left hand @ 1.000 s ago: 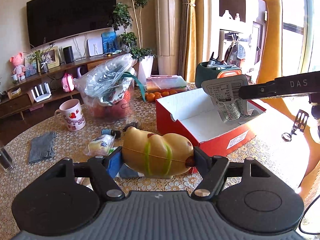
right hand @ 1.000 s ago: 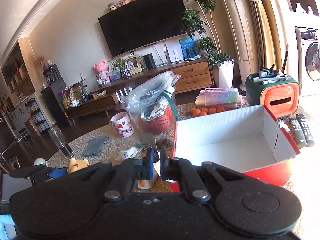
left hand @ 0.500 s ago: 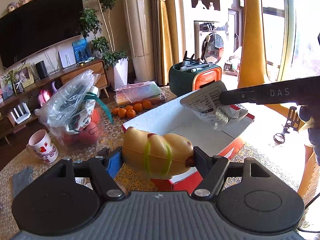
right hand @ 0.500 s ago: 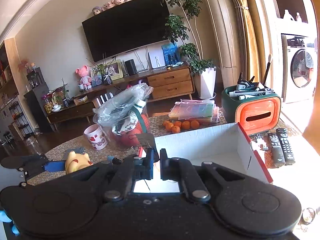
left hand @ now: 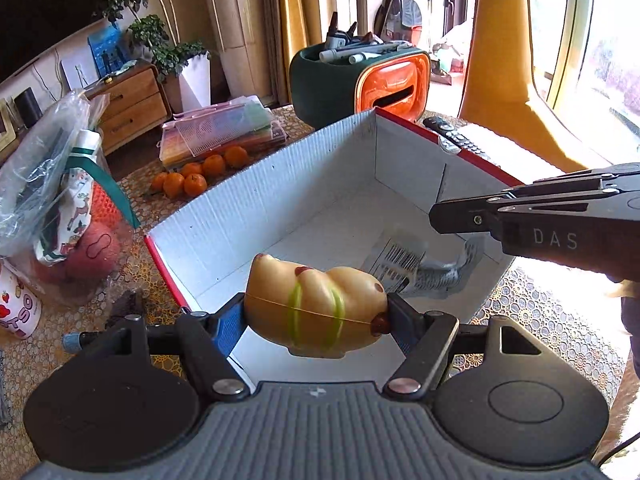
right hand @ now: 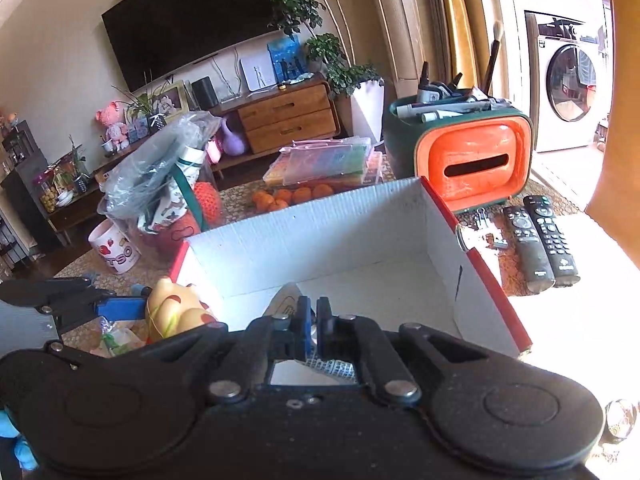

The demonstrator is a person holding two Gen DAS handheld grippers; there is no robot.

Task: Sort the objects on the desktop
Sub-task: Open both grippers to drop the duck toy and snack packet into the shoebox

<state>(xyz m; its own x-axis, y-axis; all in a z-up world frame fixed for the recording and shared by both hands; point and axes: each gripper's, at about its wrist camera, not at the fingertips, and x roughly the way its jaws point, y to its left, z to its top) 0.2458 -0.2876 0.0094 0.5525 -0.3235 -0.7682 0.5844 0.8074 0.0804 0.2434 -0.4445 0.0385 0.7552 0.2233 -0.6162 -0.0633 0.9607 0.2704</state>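
We see the left gripper (left hand: 316, 316) with its jaws clamped on a glossy tan toy (left hand: 314, 312), a rounded, lumpy figure with two green stripes around its middle, a thin seam line along its length and small reddish spots. The toy hangs sideways over the near edge of an open cardboard box (left hand: 280, 200), red outside and white corrugated inside, which stands on a desk (left hand: 540, 312) covered with a lace-patterned cloth. From the right, the right gripper (left hand: 436, 216) reaches over the box; in its own view the jaws stand almost together with a narrow gap, and we cannot tell whether they pinch the packet (left hand: 416, 268), a grey blister card with a barcode that lies blurred on the box floor beneath them. Beyond the box sit oranges (left hand: 196, 176), a clear plastic case (left hand: 224, 132), a green and orange holder (left hand: 360, 80) full of pens, and two remotes (right hand: 540, 240).
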